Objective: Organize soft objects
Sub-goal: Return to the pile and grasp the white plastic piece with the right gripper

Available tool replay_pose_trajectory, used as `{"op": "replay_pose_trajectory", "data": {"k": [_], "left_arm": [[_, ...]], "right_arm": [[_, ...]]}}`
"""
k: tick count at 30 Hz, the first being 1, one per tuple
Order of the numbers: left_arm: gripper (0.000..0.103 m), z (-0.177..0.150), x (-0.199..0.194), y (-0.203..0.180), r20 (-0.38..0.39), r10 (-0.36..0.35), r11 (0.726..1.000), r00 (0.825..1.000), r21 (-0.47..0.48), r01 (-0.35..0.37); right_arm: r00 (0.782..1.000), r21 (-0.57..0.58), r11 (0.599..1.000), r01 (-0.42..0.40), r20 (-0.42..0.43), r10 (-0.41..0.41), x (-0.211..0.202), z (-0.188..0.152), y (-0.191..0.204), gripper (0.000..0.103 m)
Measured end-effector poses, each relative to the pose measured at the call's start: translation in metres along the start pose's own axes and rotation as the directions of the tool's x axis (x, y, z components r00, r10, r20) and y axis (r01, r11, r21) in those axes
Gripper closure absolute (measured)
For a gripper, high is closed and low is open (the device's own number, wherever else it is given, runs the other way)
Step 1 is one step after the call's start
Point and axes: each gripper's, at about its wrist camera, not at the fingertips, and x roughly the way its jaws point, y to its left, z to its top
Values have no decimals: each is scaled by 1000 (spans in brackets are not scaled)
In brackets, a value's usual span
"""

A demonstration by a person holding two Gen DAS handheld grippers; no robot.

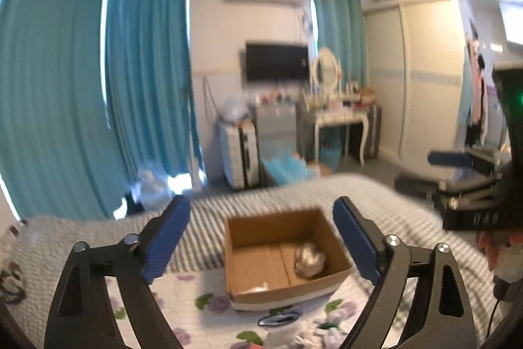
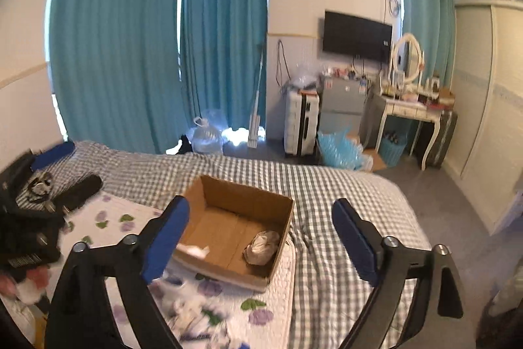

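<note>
While both grippers hang above the bed (image 2: 343,185), the cardboard box (image 1: 281,254) sits open on a floral quilt (image 1: 209,293) spread over the checked cover. Left gripper (image 1: 261,237): jaws spread wide, nothing between the blue pads (image 1: 166,237), box framed in the gap. Right gripper (image 2: 258,237): likewise released, pads apart, empty, box seen just past its left pad.

Inside the box, a rolled grey-white soft bundle (image 1: 309,260) lies against the right wall, near the front corner. A small white scrap (image 1: 258,287) rests at the box's front-left corner. Rest of the box floor bare cardboard.

Just in front of the box, on the quilt, a dark blue hair tie (image 1: 278,318) lies flat. More pale soft items (image 2: 186,303) lie in front of the box, too blurred to name.

Behind the box, well apart: teal curtains (image 2: 130,38), a wall TV (image 2: 356,36), a white dressing table (image 2: 408,110) with an oval mirror.
</note>
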Motion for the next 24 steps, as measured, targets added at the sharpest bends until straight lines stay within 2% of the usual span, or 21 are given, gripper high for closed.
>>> {"op": "replay_pose_trajectory", "data": {"k": [5, 7, 11, 15, 19, 21, 24], "left_arm": [[12, 16, -74, 4, 40, 11, 1000, 999, -28, -10], [12, 10, -93, 2, 41, 3, 1000, 999, -13, -3], [12, -19, -109, -7, -24, -8, 1000, 1000, 3, 8], [12, -62, -98, -15, -98, 30, 999, 995, 26, -27], [12, -121, -73, -23, -199, 58, 997, 978, 62, -47], [12, -145, -61, -27, -238, 44, 998, 970, 60, -30], [12, -180, -37, -34, -301, 7, 1000, 953, 29, 2]], "right_arm": [[999, -35, 999, 34, 16, -33, -80, -10, 10, 7], [999, -44, 998, 47, 9, -46, -101, -24, 13, 7], [998, -60, 997, 43, -38, -45, -116, -68, 22, 7], [994, -22, 1000, 12, -112, -14, -99, -117, 26, 7], [981, 12, 1000, -27, -193, 29, -55, -161, 29, 7], [973, 4, 1000, -31, -228, 31, -33, -181, 33, 7], [951, 32, 998, -59, -303, 66, 4, -215, 33, 8]]}}
